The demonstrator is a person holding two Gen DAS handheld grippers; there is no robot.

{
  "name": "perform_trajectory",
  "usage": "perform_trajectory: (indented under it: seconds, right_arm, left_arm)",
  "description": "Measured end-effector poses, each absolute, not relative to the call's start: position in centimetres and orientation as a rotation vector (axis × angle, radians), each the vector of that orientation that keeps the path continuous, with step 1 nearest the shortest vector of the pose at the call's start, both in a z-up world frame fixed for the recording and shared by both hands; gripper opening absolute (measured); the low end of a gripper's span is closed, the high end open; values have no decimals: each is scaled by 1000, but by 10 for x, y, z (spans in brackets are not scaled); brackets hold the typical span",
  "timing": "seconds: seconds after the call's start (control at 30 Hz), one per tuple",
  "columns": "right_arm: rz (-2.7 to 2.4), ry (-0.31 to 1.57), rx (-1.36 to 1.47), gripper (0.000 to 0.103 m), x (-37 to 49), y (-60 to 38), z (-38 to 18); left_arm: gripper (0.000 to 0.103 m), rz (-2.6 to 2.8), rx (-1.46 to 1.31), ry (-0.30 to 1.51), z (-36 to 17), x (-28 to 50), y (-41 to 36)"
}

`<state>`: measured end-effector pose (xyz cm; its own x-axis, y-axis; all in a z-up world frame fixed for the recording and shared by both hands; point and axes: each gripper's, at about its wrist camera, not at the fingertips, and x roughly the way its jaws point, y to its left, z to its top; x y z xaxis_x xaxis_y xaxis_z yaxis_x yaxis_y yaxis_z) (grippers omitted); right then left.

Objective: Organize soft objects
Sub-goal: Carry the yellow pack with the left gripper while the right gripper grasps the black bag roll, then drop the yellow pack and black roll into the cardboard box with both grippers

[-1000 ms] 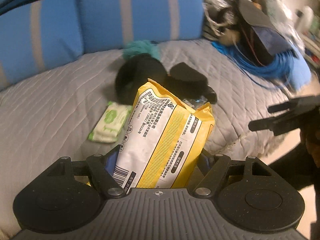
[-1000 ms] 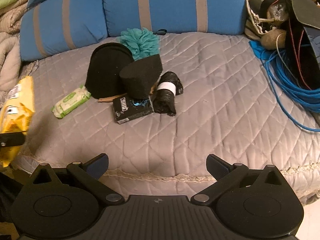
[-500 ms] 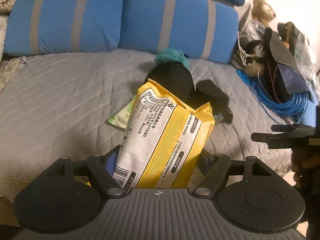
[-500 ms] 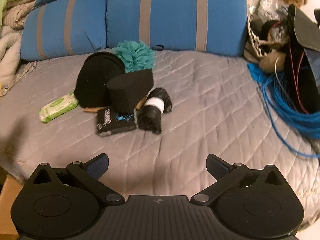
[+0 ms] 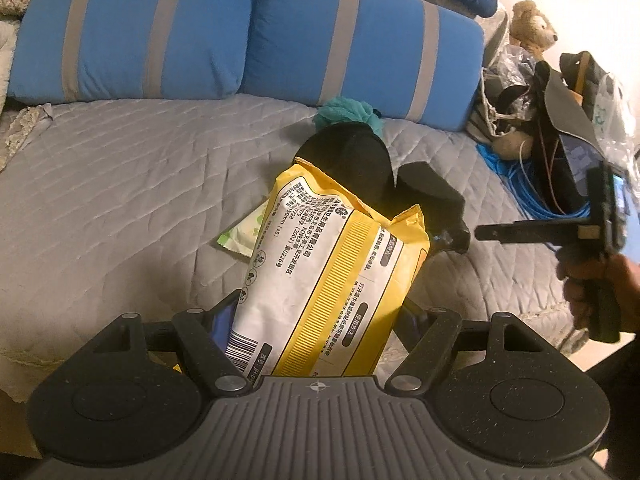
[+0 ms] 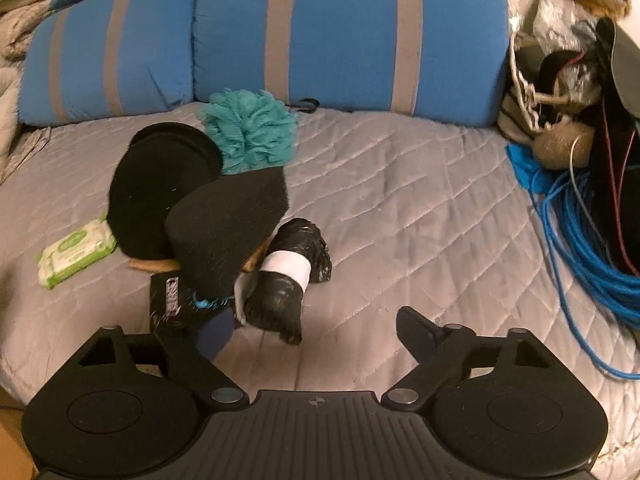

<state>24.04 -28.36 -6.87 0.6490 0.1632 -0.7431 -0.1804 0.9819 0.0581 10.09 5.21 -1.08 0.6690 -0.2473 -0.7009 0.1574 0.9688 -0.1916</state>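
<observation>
My left gripper (image 5: 316,314) is shut on a yellow and white tissue pack (image 5: 332,280), held upright over the grey quilted bed (image 5: 120,200). My right gripper (image 6: 314,328) hangs low over a pile on the bed, and its jaws are closing. The near end of a black plastic roll with a white band (image 6: 288,276) lies just ahead, between the fingertips, and the pads do not press it. The pile also has a black foam wedge (image 6: 228,232), a black round pad (image 6: 160,188), a teal pom (image 6: 252,132), a small black packet (image 6: 170,300) and a green wipes pack (image 6: 74,250).
Two blue pillows with grey stripes (image 6: 340,32) line the back of the bed. A coil of blue cable (image 6: 580,248), bags and a teddy bear (image 5: 532,28) crowd the right side. A hand holds the right gripper (image 5: 492,234) in the left wrist view.
My right gripper has come forward and down onto the pile, and its jaws have narrowed. The left gripper rolled to a more level view earlier, still gripping the yellow pack.
</observation>
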Motion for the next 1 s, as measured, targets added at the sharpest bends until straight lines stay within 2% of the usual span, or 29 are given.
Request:
perform_trajectory:
  seconds: [0.07,0.37,0.63,0.73,1.0]
  right_arm:
    - [191,857,11,79,248,-285,-71]
    - [203,895,98,60,285,-281,-87]
    - [242,954,208,58,310,-279,-109]
    - [266,963,231,41,313,-279,-112]
    - [258,922,194,39,299,-283,-94]
  left_arm:
    - [74,-238,-123,806,-10,102,51]
    - [74,-260,-162,806,-9,104,53]
    - [74,-276,-202,822,-10,110,56]
    - [74,-289,-222,827,-9,113,55]
    - [74,-313,-264,857,-10,120,49]
